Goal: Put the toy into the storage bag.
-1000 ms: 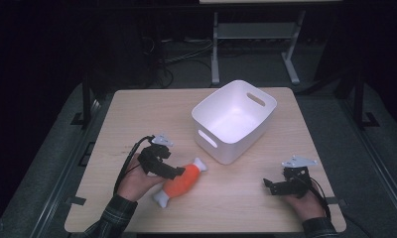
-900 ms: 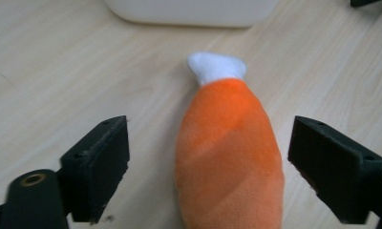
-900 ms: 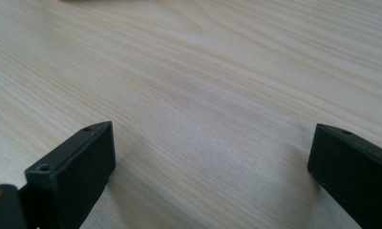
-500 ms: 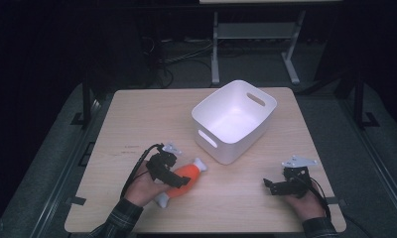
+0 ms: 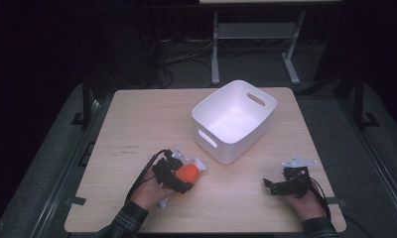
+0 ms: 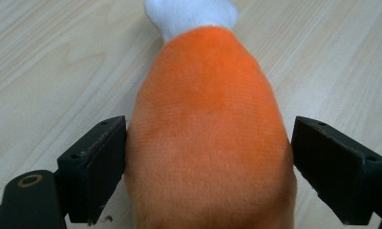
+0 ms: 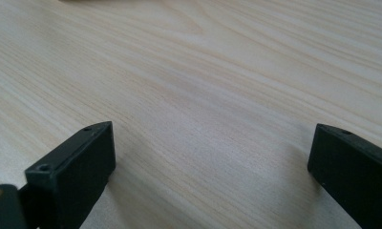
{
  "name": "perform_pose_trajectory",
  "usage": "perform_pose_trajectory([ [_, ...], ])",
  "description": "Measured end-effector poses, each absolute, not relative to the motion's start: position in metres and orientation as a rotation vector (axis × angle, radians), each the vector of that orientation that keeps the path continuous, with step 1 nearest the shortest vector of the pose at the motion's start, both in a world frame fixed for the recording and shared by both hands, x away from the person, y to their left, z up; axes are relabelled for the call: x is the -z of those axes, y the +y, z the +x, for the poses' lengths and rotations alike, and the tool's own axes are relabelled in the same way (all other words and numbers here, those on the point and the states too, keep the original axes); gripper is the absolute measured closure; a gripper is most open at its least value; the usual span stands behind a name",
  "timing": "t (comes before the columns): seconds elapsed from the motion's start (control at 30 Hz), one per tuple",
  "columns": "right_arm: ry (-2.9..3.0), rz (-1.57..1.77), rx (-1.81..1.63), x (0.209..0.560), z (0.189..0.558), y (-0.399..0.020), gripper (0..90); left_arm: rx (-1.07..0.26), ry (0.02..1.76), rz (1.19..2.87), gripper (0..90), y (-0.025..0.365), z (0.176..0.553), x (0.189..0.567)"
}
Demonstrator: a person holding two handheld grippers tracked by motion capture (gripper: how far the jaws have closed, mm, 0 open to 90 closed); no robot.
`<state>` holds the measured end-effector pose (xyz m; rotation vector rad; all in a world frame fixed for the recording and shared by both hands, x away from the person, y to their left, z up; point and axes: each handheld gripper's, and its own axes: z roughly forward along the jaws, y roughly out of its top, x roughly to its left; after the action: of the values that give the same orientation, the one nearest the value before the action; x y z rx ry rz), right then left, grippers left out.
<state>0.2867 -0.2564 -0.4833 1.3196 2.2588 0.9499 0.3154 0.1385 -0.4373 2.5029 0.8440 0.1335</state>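
An orange plush toy [image 5: 190,171] with white ends lies on the wooden table [image 5: 137,124], in front of the bin's near-left corner. My left gripper [image 5: 181,178] straddles its orange middle with the jaws wide open. In the left gripper view the toy [image 6: 208,124] fills the gap; the left jaw touches its side and the right jaw stands just off it. My right gripper [image 5: 270,186] rests low over bare wood near the front right. It is open with nothing between the jaws, and the right gripper view shows bare wood between them [image 7: 208,167].
A white plastic bin [image 5: 226,148] with handle cut-outs stands empty at the middle back of the table, tilted diagonally. Bare wood lies between the two hands. The table's front edge runs just behind both wrists. Dark floor and a metal frame lie beyond.
My left gripper has slid right from beside the toy to over its orange body, which now sits between the jaws. The toy shifted slightly. The right gripper has stayed still.
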Motion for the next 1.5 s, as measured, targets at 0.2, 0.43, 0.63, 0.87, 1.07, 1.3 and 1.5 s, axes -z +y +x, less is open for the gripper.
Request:
perform_pose_trajectory([
  [0.2,2.259,1.319,-0.950,0.483,0.287,-0.256,1.9,-0.131,0.840,2.529,13.2,0.137,0.315,0.440],
  [0.43,2.259,1.319,-0.949,0.483,0.287,-0.256,1.9,-0.133,0.842,2.533,14.0,0.136,0.316,0.443],
  [0.63,2.259,1.320,-0.950,0.483,0.287,-0.256,1.9,-0.135,0.843,2.536,18.4,0.137,0.316,0.442],
  [0.87,2.259,1.320,-0.950,0.483,0.287,-0.256,1.9,-0.131,0.845,2.530,27.7,0.140,0.316,0.440],
  [1.07,2.259,1.320,-0.949,0.483,0.287,-0.256,1.9,-0.117,0.844,2.520,33.1,0.142,0.317,0.437],
  [1.3,2.259,1.321,-0.950,0.483,0.287,-0.256,1.9,-0.103,0.852,2.496,34.0,0.147,0.319,0.432],
  [1.5,2.259,1.319,-0.949,0.483,0.287,-0.256,1.9,-0.096,0.856,2.472,33.8,0.155,0.321,0.423],
])
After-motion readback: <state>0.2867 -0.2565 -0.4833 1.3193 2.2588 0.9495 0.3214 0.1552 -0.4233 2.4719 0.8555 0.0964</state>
